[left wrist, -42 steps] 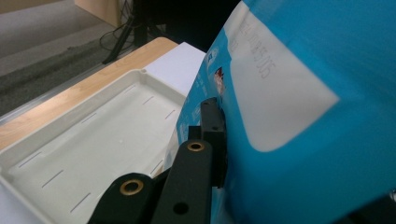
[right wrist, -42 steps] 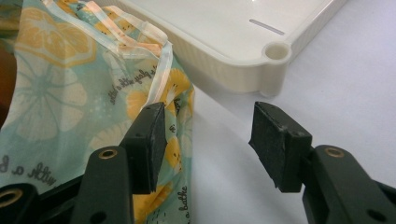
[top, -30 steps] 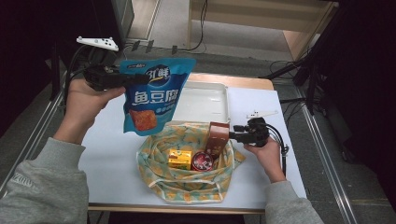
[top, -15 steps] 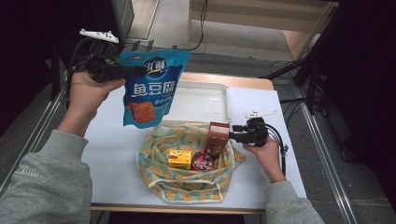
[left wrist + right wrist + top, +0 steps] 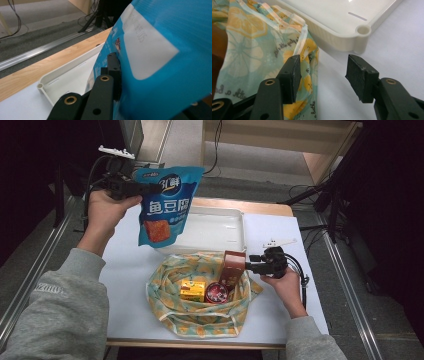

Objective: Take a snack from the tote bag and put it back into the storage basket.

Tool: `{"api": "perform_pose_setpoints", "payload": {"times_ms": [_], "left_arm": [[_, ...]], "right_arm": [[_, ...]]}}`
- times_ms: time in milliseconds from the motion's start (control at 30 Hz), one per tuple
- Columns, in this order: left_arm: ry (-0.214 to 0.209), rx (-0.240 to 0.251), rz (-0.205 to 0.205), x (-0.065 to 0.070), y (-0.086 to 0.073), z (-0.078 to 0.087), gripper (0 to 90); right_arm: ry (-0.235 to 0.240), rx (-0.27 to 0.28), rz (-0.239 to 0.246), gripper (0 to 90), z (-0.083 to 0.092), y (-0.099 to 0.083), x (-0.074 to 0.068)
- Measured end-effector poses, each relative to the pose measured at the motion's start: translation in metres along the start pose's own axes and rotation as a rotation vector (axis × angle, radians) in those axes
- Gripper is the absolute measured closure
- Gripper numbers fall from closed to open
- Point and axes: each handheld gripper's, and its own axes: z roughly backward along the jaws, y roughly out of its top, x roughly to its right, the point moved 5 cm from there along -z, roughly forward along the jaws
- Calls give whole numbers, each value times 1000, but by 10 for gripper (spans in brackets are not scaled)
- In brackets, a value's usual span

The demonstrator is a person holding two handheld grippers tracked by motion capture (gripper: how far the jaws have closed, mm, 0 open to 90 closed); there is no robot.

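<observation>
The blue pouch (image 5: 165, 205), pinched in the left gripper (image 5: 134, 187), drifts left off the bag (image 5: 200, 320), likely traywards; the right gripper (image 5: 248, 266) waits spread.

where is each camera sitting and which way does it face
High view: above the person's side, facing forward and down on the table; both forearms and hands show.
Left gripper view: rides the left tool, facing the blue snack bag; own black jaws.
Right gripper view: rides the right tool, facing the fabric bag; own jaws.
All share the white tray.
</observation>
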Motion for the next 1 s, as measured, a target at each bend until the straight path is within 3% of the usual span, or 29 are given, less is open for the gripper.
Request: {"api": "perform_pose_setpoints", "payload": {"times_ms": [367,700,800,933,1000], "left_arm": [[15,-9,13,-12,3,-36,900],[15,-7,-3,-7,-4,-63,900],[13,-10,2,-8,-7,-66,900],[-2,23,32,-13,-12,-67,900],[13,3,7,-12,-15,-70,900]], "right_arm": [[-5,-4,5,462,0,-2,1],[-4,-7,5,463,0,-3,1],[-5,-13,1,462,0,-3,1],[-5,-15,4,462,0,-3,1],[-4,-14,6,462,-1,-3,1]]}}
